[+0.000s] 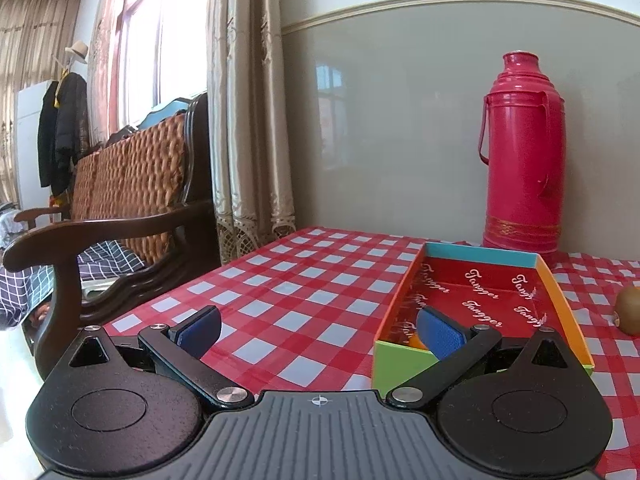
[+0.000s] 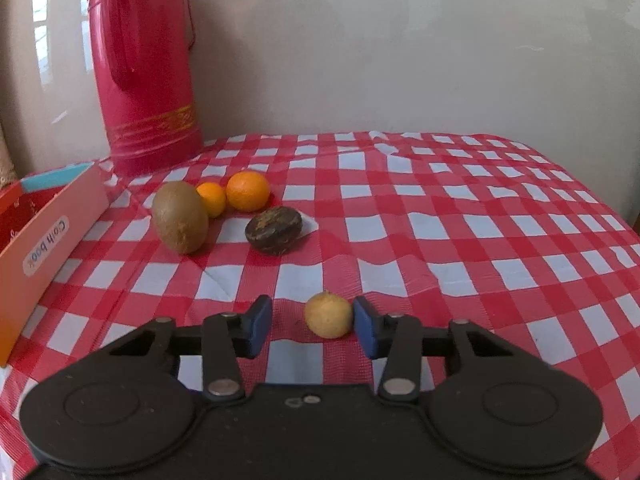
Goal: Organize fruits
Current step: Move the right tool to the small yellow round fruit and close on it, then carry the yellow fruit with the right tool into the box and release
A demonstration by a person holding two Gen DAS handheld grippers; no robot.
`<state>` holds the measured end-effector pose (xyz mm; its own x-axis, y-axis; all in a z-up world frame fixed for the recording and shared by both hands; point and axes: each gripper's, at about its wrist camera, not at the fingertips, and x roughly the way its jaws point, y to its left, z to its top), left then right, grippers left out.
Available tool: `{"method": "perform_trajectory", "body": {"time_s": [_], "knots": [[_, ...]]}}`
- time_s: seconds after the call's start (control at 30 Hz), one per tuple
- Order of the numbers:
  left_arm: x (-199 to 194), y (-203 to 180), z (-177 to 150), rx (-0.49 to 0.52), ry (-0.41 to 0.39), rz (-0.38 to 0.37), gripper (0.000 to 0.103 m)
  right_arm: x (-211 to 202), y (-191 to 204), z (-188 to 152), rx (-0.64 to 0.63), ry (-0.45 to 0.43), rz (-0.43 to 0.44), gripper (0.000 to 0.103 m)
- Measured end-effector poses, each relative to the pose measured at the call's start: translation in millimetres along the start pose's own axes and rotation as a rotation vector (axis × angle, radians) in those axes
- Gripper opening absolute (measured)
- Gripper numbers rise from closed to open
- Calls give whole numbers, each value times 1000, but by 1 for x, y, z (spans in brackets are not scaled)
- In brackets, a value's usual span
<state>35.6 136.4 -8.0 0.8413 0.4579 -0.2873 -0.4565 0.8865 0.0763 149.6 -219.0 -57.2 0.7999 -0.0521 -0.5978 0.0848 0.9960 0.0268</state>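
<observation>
Red-and-white checked cloth (image 2: 460,216) covers the tabletop. Toward its left edge the left gripper (image 1: 318,330) hangs with jaws spread wide and empty, its right pad over the near end of a colourful box (image 1: 560,304). A pink thermos (image 2: 146,68) stands by the back edge. Right of the box lie a kiwi (image 2: 181,217), two oranges (image 2: 248,191) and a dark round fruit (image 2: 274,230). Nearer the front edge, the right gripper (image 2: 313,326) is parted around a small yellowish fruit (image 2: 328,315), which touches its right pad.

Bright daylight pours in from the window (image 1: 160,40), totally blown out. Glossy wall (image 1: 400,120) shows reflections. Edges bend fisheye-style, both shots slightly soft.
</observation>
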Motion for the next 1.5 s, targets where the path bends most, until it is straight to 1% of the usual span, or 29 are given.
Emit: {"method": "perform_trajectory", "body": {"time_s": [0.03, 0.1, 0.2, 0.37, 0.8, 0.97, 1.07, 1.27, 1.5], "knots": [[0, -1, 0, 4, -1, -2, 103, 0, 0, 0, -1, -2, 2, 31], [-1, -3, 0, 10, -2, -4, 103, 1, 0, 1, -4, -1, -5, 23], [-1, -5, 0, 14, -4, -5, 103, 0, -3, 1, 7, -4, -1, 19], [0, -4, 1, 9, 0, -6, 103, 0, -1, 0, -1, -5, -6, 19], [-1, -6, 1, 12, -2, -9, 103, -4, -9, -1, 44, -14, 35, 18], [0, -4, 1, 5, 0, -5, 103, -10, -7, -1, 55, -42, 52, 18], [0, -1, 0, 1, 0, 3, 103, -16, 3, 0, 45, -79, 79, 18], [1, 11, -1, -8, 0, 32, 103, -29, 36, 5, -13, -168, 165, 18], [4, 36, -4, -44, 16, 77, 103, -40, 81, 10, -72, -235, 312, 18]]}}
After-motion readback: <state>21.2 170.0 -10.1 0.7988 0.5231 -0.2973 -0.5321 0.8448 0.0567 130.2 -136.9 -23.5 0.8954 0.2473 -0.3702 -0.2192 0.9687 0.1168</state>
